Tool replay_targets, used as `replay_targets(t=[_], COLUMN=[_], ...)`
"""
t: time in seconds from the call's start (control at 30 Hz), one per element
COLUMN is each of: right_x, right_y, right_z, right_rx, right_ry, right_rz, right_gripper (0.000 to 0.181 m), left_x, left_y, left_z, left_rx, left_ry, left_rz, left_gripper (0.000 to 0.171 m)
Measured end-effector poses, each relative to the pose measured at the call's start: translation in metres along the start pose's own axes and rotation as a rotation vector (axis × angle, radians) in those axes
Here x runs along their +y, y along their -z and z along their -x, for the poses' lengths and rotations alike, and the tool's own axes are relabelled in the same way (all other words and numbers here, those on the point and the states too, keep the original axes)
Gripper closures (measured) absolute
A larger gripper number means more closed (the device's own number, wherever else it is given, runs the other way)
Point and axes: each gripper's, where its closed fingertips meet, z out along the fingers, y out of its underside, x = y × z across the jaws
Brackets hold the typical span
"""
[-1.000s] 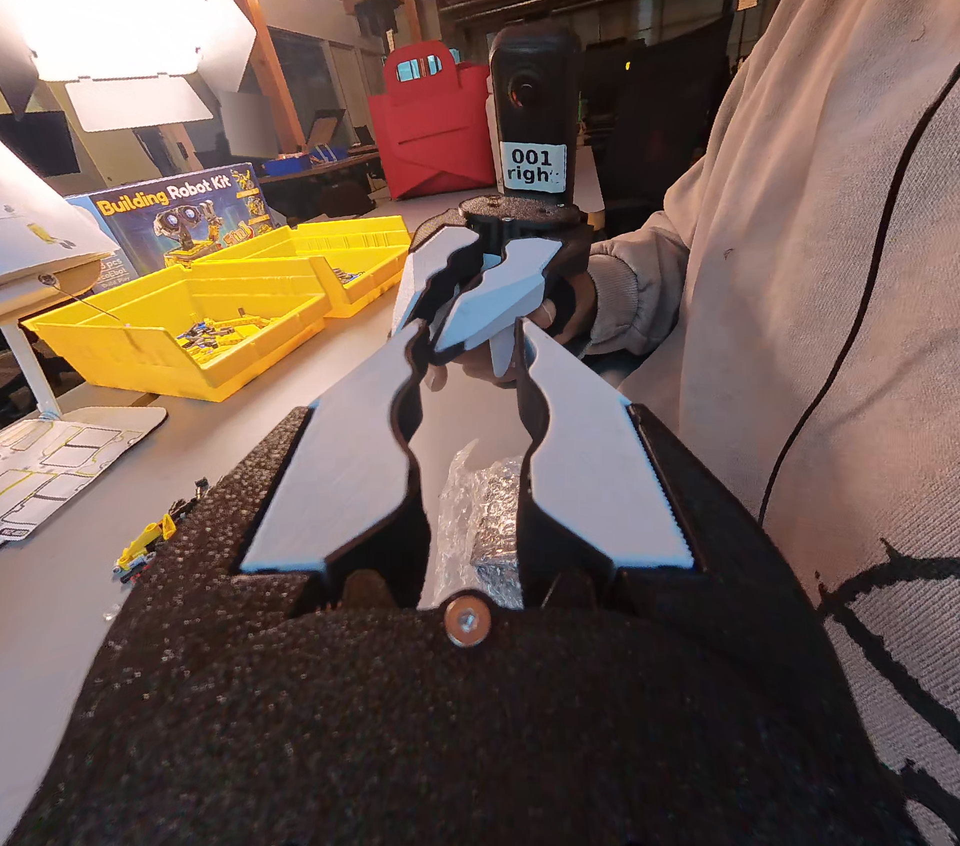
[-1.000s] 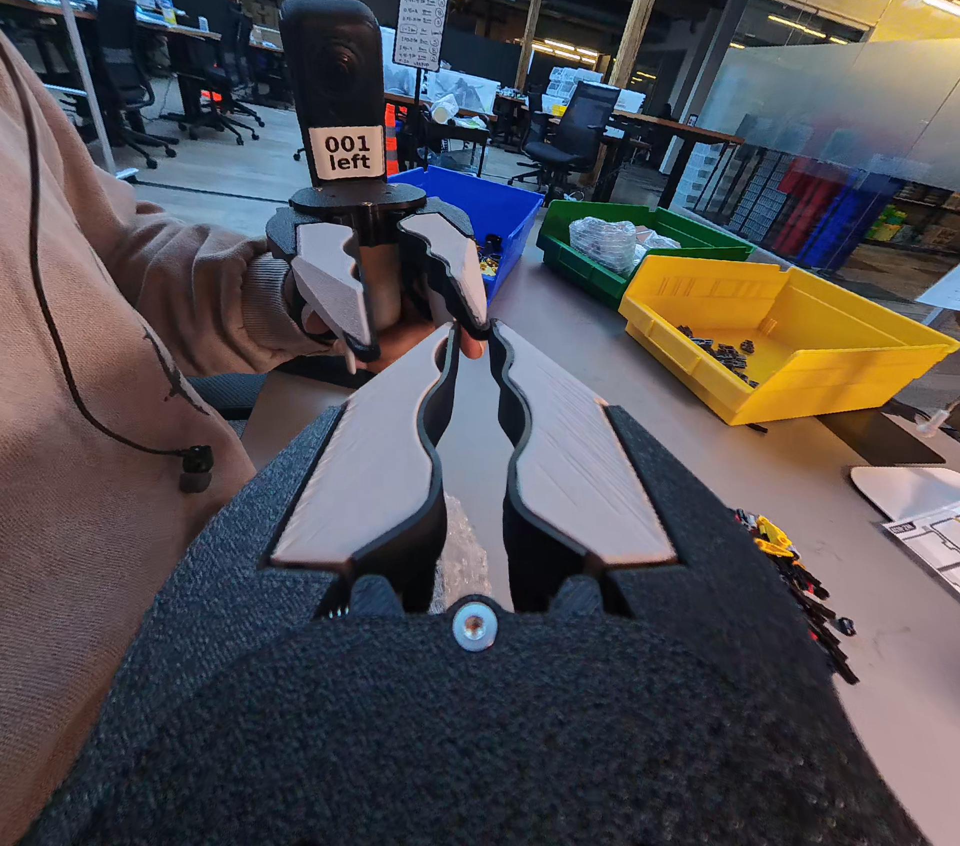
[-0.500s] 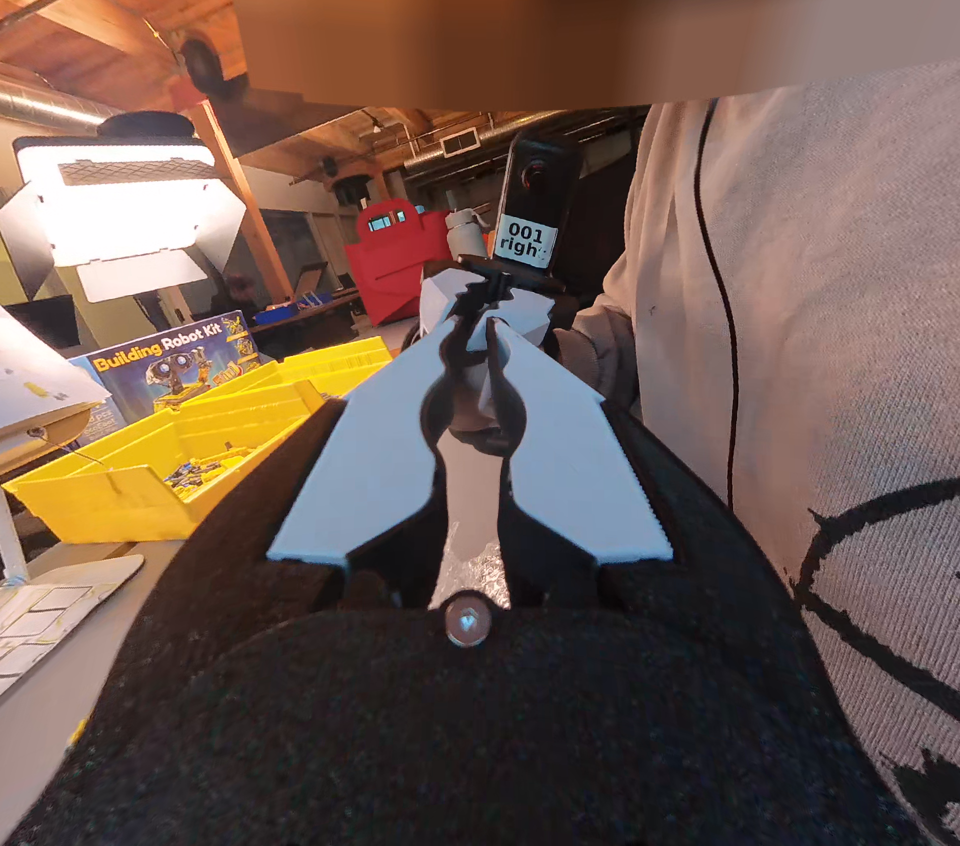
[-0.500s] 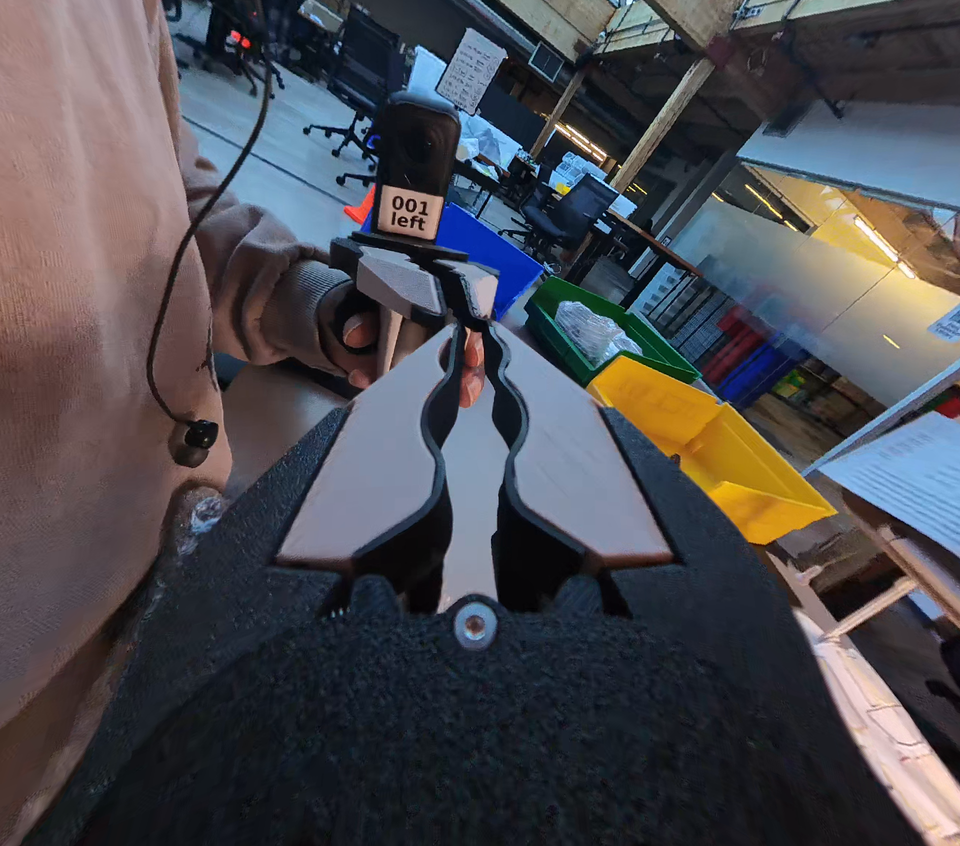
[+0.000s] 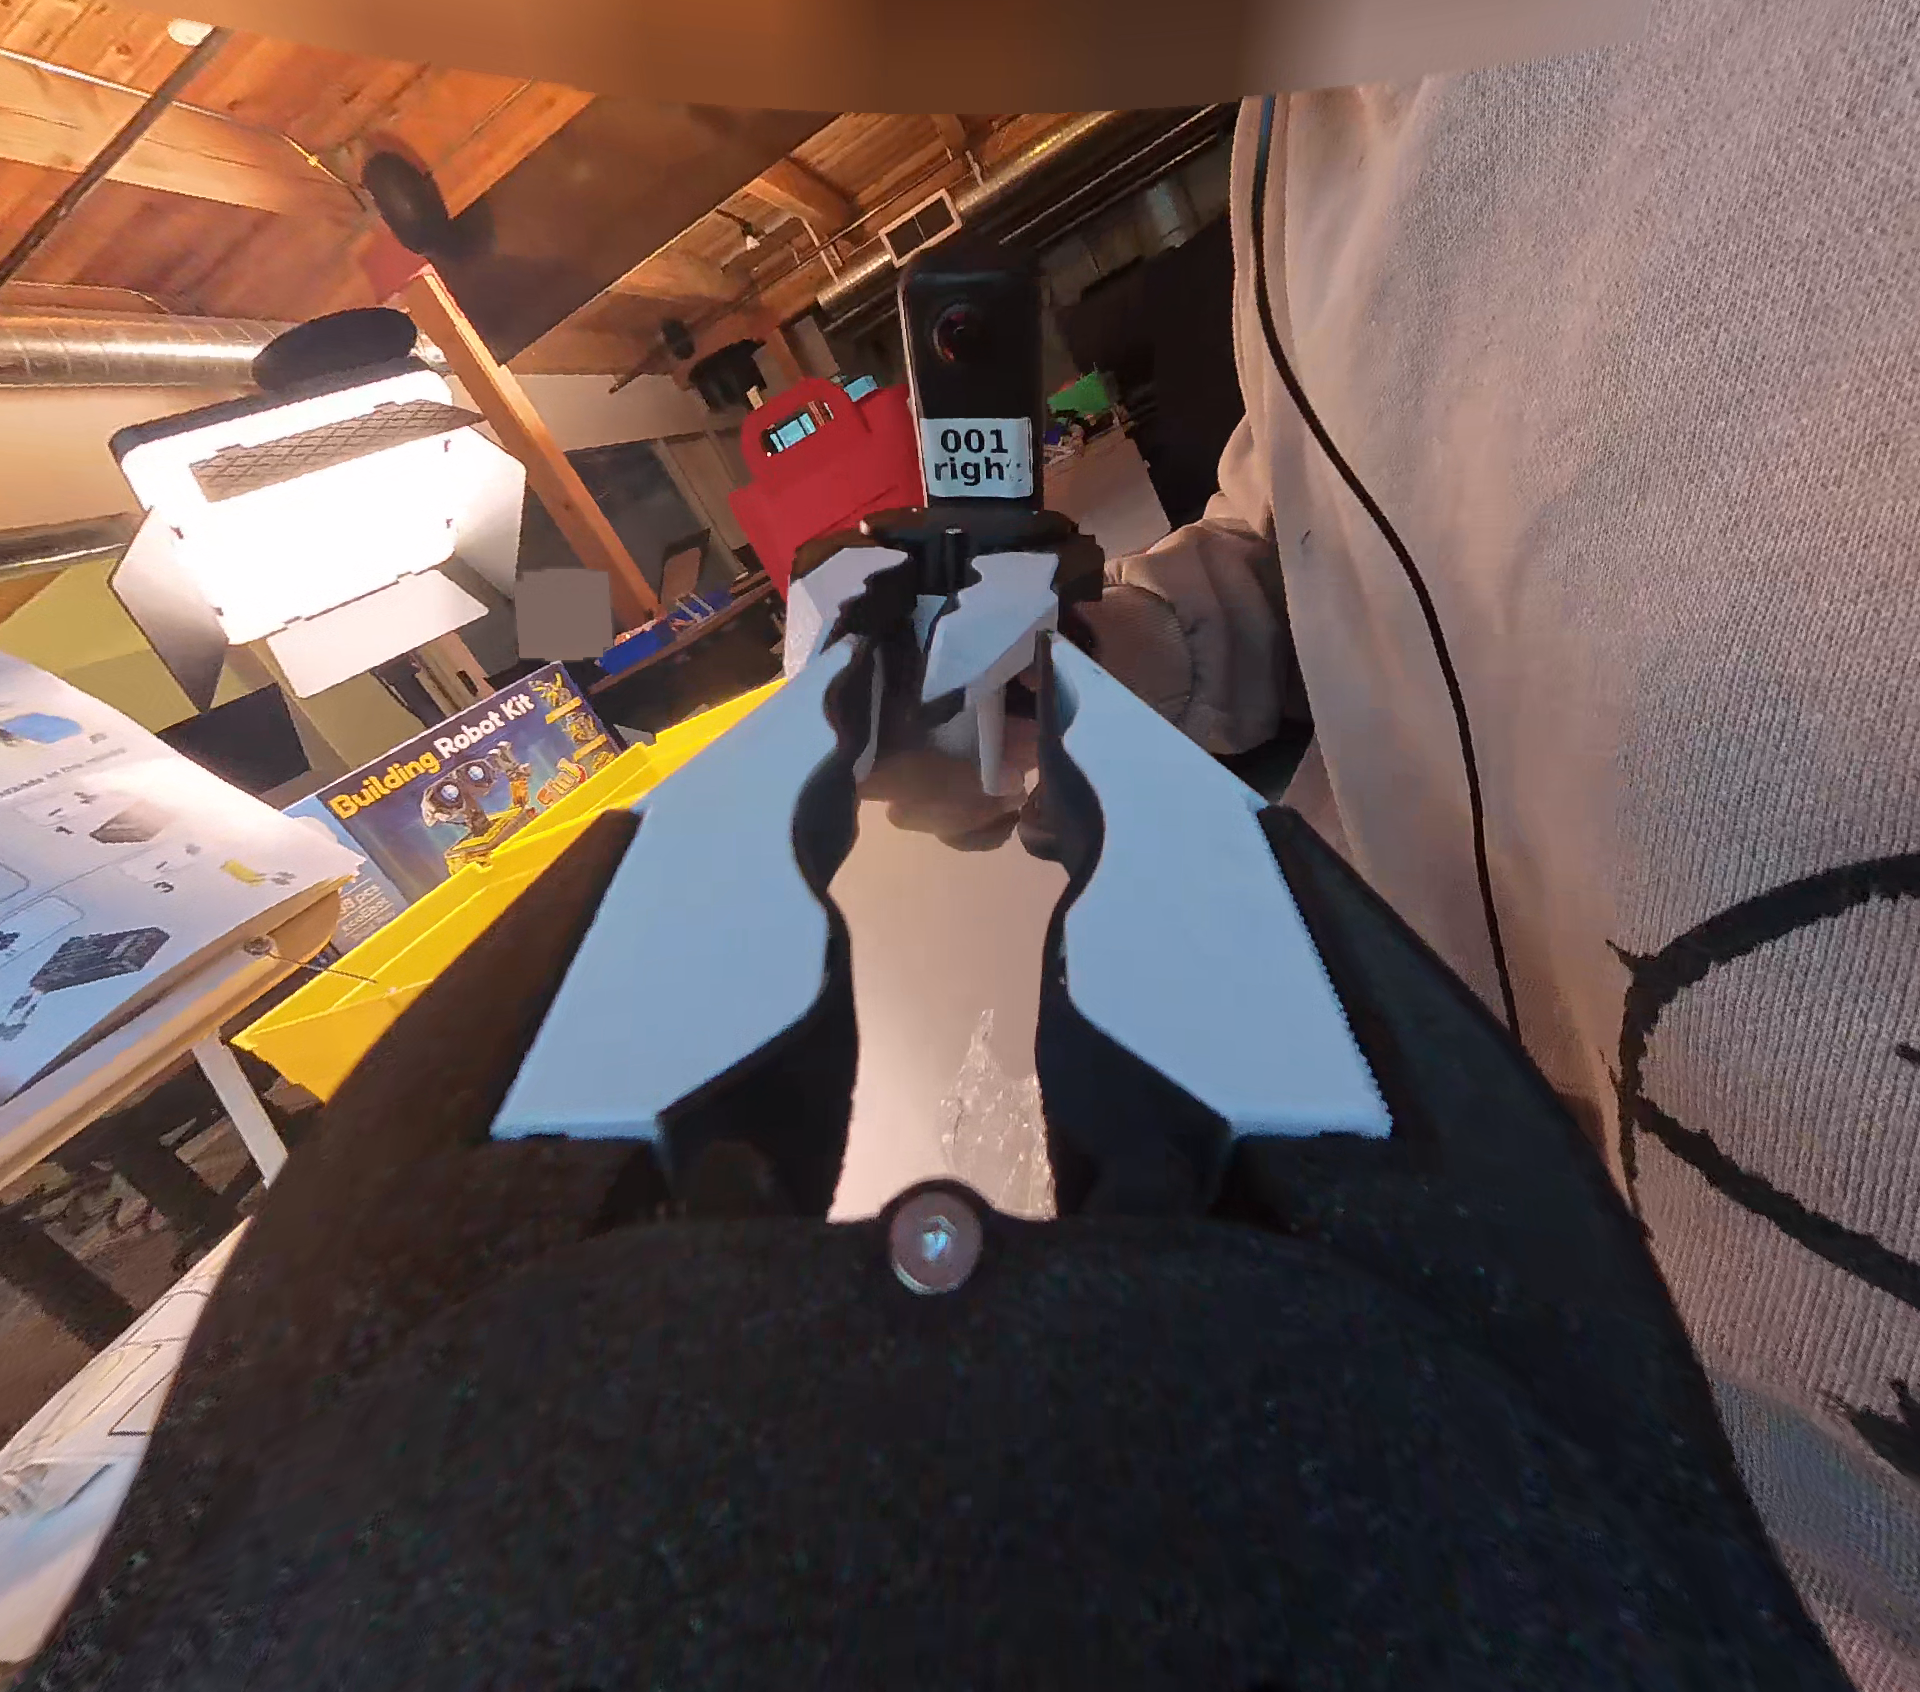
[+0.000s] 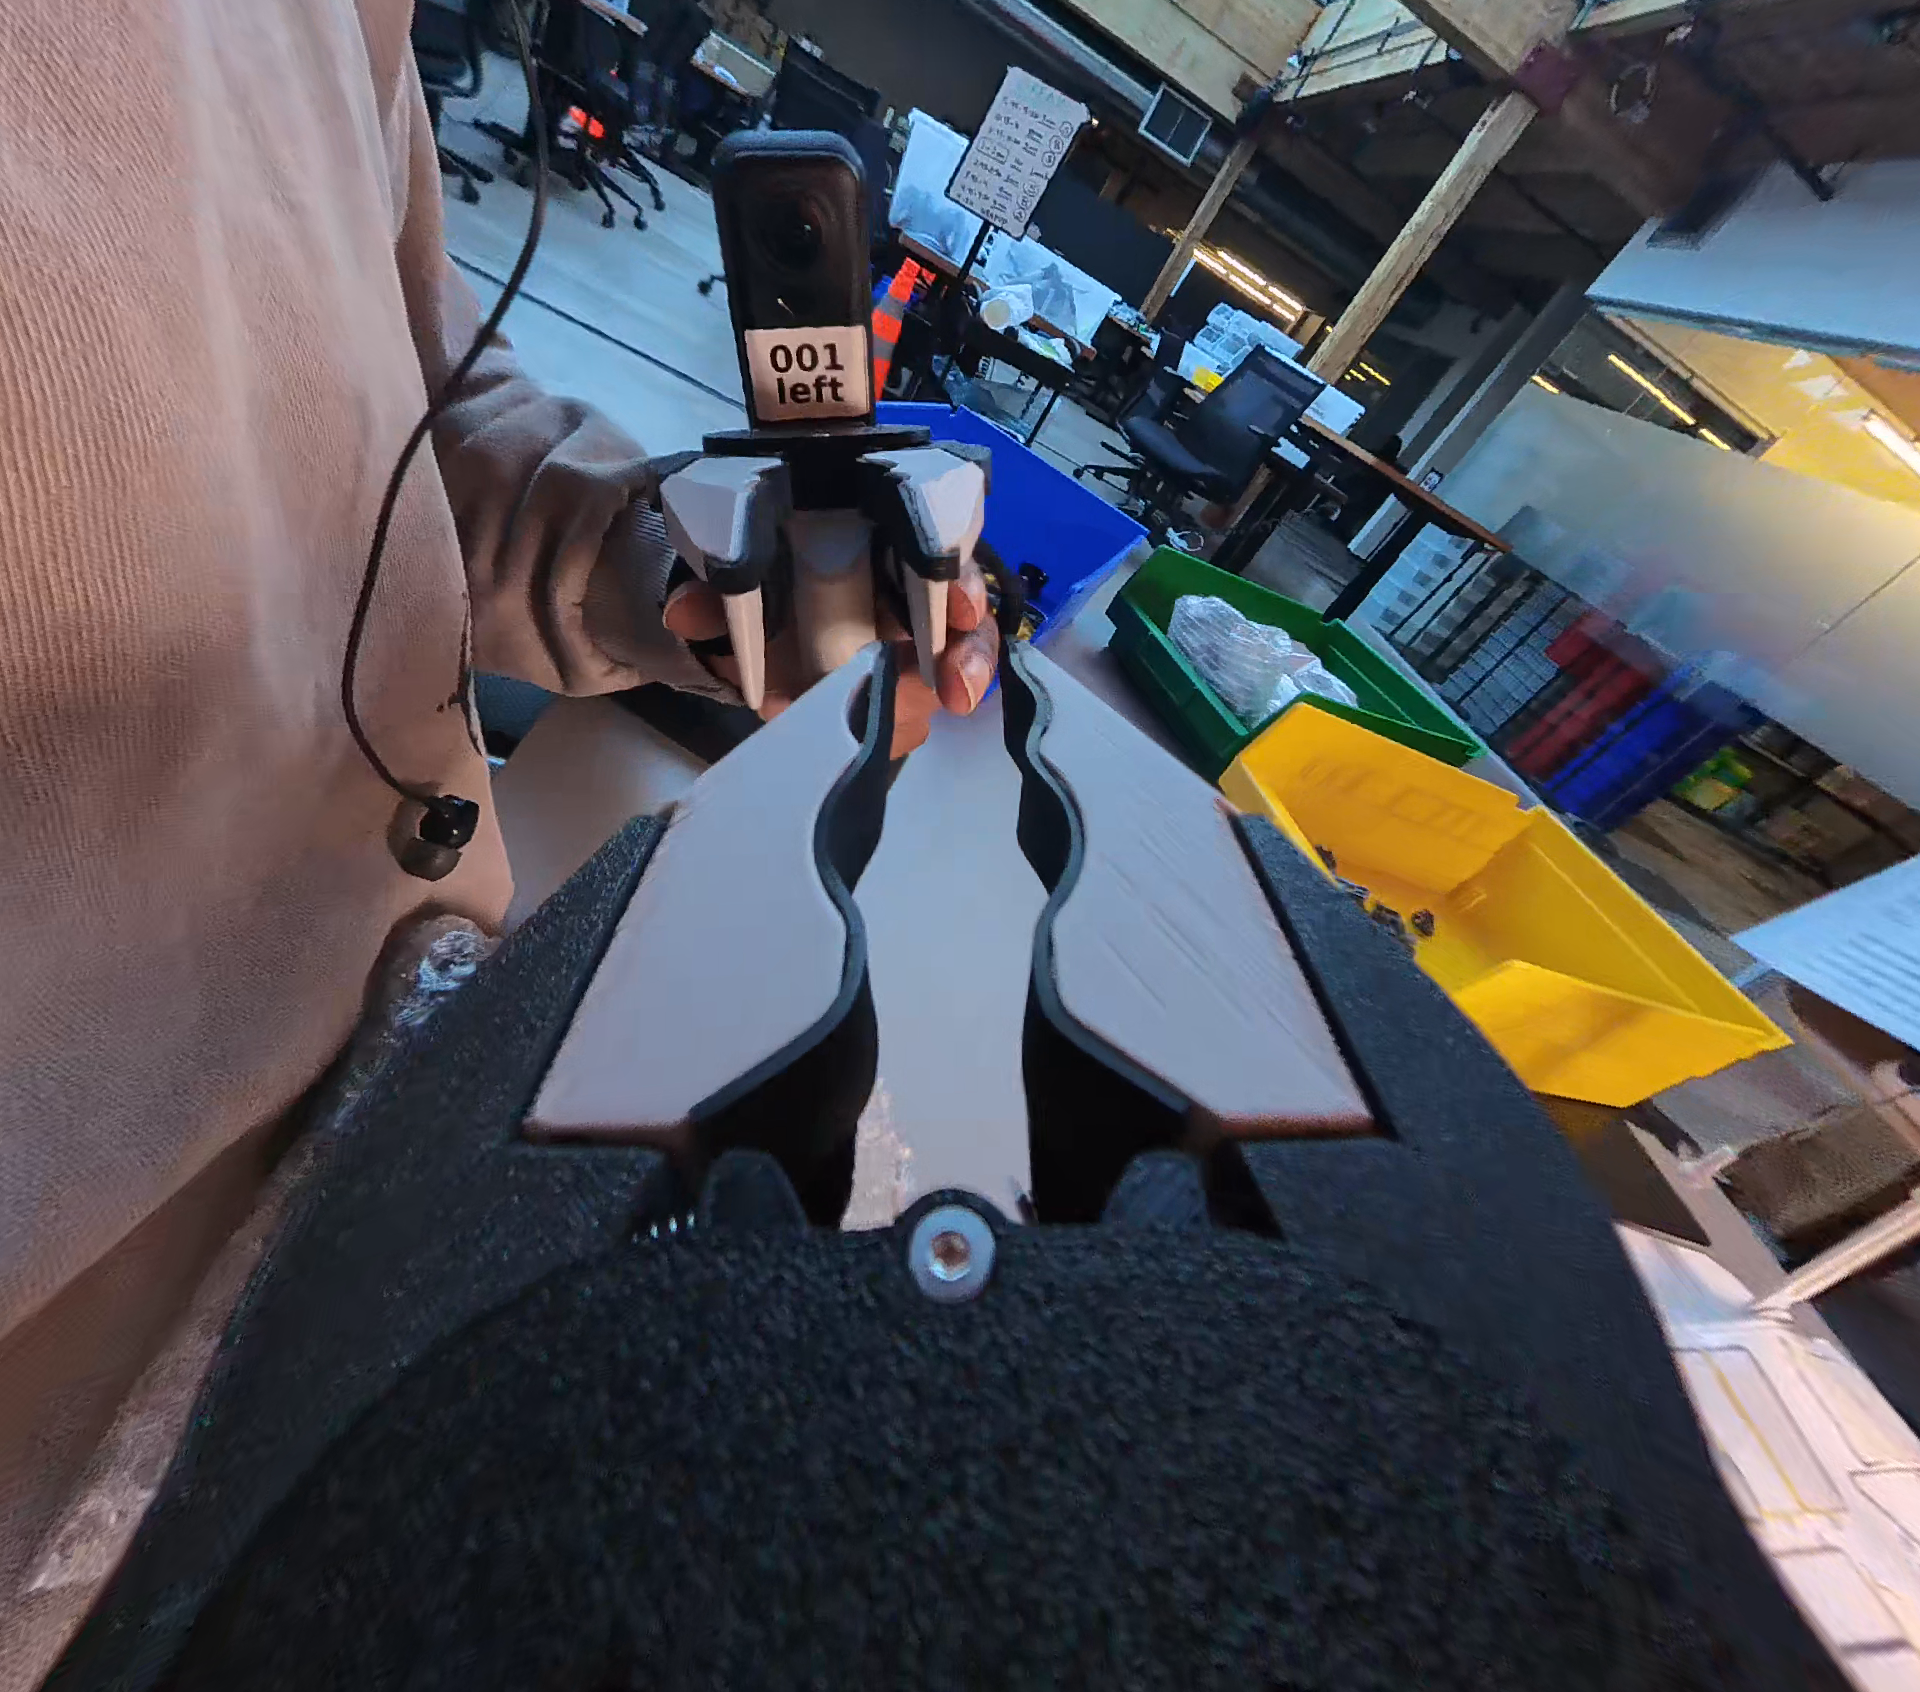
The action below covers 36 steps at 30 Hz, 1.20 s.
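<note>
My left gripper (image 5: 951, 666) is open and empty, held above the grey table (image 5: 935, 936) and tilted up. It points at my right gripper (image 5: 935, 614), which faces it tip to tip. In the right wrist view my right gripper (image 6: 945, 666) is open and empty too. The left gripper (image 6: 836, 603) shows beyond it in a hand, fingers apart. A crinkled clear plastic bag (image 5: 987, 1112) lies on the table below both grippers, and it also shows between the right gripper's jaws (image 6: 883, 1154). Neither gripper touches it.
The person's beige sweatshirt (image 5: 1610, 603) stands close beside both grippers. Yellow bins (image 5: 436, 946) (image 6: 1507, 946), a green bin (image 6: 1299, 655) with plastic bags and a blue bin (image 6: 1029, 510) stand on the table. A kit box (image 5: 468, 790), a booklet (image 5: 104, 863) and a lamp (image 5: 312, 520) are at left. Only a small space, under 4 cm, lies between the two pairs of fingers.
Both grippers rose and tilted upward, away from the bag. The left gripper closed nearly shut half a second ago and has opened again. The right gripper has opened wider.
</note>
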Motion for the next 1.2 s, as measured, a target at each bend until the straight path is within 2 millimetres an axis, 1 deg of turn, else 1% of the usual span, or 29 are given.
replay_targets(t=[0.1,0.17,0.23,0.37,0.43,0.5,0.6,0.63,0.73,0.77,0.83,0.9,0.93,1.0,1.03,1.07,1.13,1.17,1.2], right_x=[-0.003,-0.005,-0.006,-0.006,-0.005,-0.004,-0.003,-0.002,0.000,0.001,0.004,0.007,0.009,0.017,0.023,0.030,0.047,0.053,0.055], right_y=[0.000,-0.003,-0.005,-0.008,-0.008,-0.008,-0.009,-0.010,-0.008,-0.008,-0.008,-0.008,-0.007,-0.006,-0.007,-0.007,-0.006,-0.005,-0.003], right_z=[0.002,0.002,0.003,0.002,0.002,0.001,0.003,0.003,-0.003,-0.005,-0.003,-0.003,-0.004,-0.007,-0.008,-0.011,-0.017,-0.019,-0.022], right_rx=[0.003,0.014,0.020,0.030,0.027,0.008,-0.024,-0.030,-0.031,-0.036,-0.052,-0.052,-0.051,-0.057,-0.055,-0.032,0.002,0.007,0.015], right_ry=[-0.014,-0.011,-0.008,-0.007,-0.012,-0.064,-0.155,-0.185,-0.313,-0.355,-0.416,-0.481,-0.516,-0.607,-0.660,-0.693,-0.689,-0.686,-0.675], right_rz=[-0.017,-0.021,-0.027,-0.018,-0.009,-0.008,-0.021,-0.022,-0.053,-0.063,-0.080,-0.099,-0.107,-0.109,-0.111,-0.101,-0.014,0.026,0.049], right_gripper=[0.161,0.165,0.173,0.175,0.176,0.176,0.177,0.178,0.177,0.178,0.178,0.177,0.178,0.178,0.178,0.177,0.175,0.175,0.165], left_x=[0.004,0.007,0.009,0.008,0.008,0.008,0.010,0.010,0.013,0.015,0.017,0.020,0.022,0.029,0.033,0.036,0.047,0.049,0.047], left_y=[0.000,-0.001,-0.003,-0.001,-0.002,-0.002,0.000,0.000,-0.003,-0.003,-0.002,-0.003,-0.003,-0.003,-0.002,-0.002,-0.003,-0.004,-0.003], left_z=[-0.001,-0.002,-0.003,0.002,0.002,0.004,0.008,0.009,0.011,0.011,0.012,0.011,0.011,0.012,0.013,0.012,0.008,0.007,0.010], left_rx=[0.003,0.006,0.009,-0.026,-0.028,-0.043,-0.057,-0.057,-0.079,-0.082,-0.082,-0.087,-0.087,-0.097,-0.093,-0.074,-0.042,-0.043,-0.067], left_ry=[0.006,0.012,0.014,0.043,0.096,0.137,0.174,0.185,0.208,0.225,0.255,0.272,0.301,0.375,0.422,0.462,0.519,0.523,0.504], left_rz=[0.010,0.013,0.018,-0.003,-0.012,-0.014,-0.017,-0.014,-0.009,-0.012,-0.017,0.000,0.006,0.016,0.024,0.040,0.119,0.142,0.132], left_gripper=[0.140,0.140,0.141,0.147,0.148,0.150,0.162,0.163,0.151,0.150,0.156,0.153,0.148,0.147,0.144,0.135,0.111,0.106,0.107])
